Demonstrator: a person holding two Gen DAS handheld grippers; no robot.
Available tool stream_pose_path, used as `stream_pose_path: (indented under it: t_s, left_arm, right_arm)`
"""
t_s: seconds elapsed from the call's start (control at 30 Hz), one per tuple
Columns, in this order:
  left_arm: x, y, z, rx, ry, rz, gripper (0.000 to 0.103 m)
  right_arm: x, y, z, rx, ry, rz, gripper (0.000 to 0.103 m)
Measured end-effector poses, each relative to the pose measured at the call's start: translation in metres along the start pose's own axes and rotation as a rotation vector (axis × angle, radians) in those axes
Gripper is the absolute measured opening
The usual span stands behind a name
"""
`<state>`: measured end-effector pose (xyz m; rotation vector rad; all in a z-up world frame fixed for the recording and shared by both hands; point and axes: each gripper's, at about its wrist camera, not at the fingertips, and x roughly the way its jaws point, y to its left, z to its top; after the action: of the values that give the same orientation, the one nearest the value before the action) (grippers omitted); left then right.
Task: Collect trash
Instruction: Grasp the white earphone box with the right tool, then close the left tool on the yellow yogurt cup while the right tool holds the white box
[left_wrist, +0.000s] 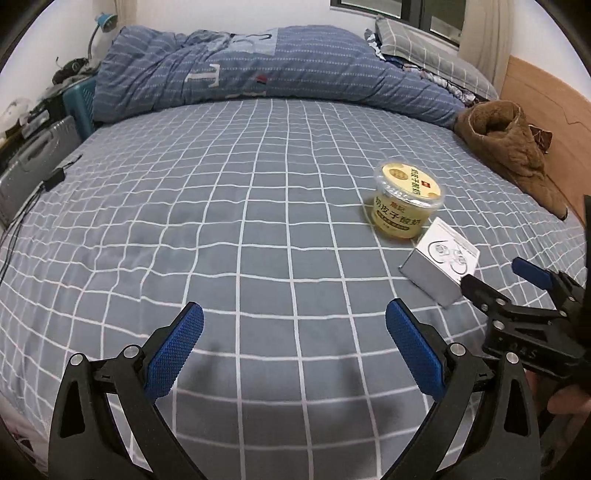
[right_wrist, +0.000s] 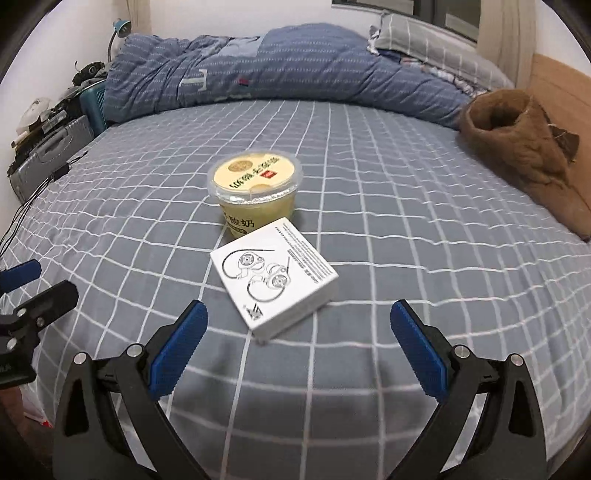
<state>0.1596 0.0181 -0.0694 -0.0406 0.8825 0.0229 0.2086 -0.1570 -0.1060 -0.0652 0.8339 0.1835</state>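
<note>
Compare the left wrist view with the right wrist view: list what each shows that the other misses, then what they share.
Only the left wrist view shows the left tongs head on, open over bare bedsheet, and the box's grey side wall. Only the right wrist view shows the right tongs head on, open just short of the white earphone box, whose printed top reads fully, plus a plastic bag at the lower left edge. Both show the yellow yogurt cup standing right behind the box, the blue duvet and the brown garment.
</note>
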Motion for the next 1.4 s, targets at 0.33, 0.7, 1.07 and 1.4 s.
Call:
stream_pose_path:
  t_s: [0.33,0.7,1.07,1.4]
  left_arm:
    - [0.024,0.013,-0.004,-0.019,0.009,-0.004,0.097]
    - [0.034,0.006,-0.007,-0.010,0.019,0.007,0.097]
    - [0.038,-0.041,0.012,0.012,-0.009,-0.026,0.097]
    - [0.072,-0.100,0.041,0.048,-0.035,-0.035,0.097]
  right_arm:
    - [0.036,0.007,0.006,0.018,0.022,0.052,0.095]
    - [0.042,0.004,0.002,0.043,0.025,0.083,0.082]
    - [-0.002,-0.041,0.005,0.050,-0.065,-0.015,0.082]
    - [-0.013,-0.108,0.003,0.128,-0.063,-0.031,0.082]
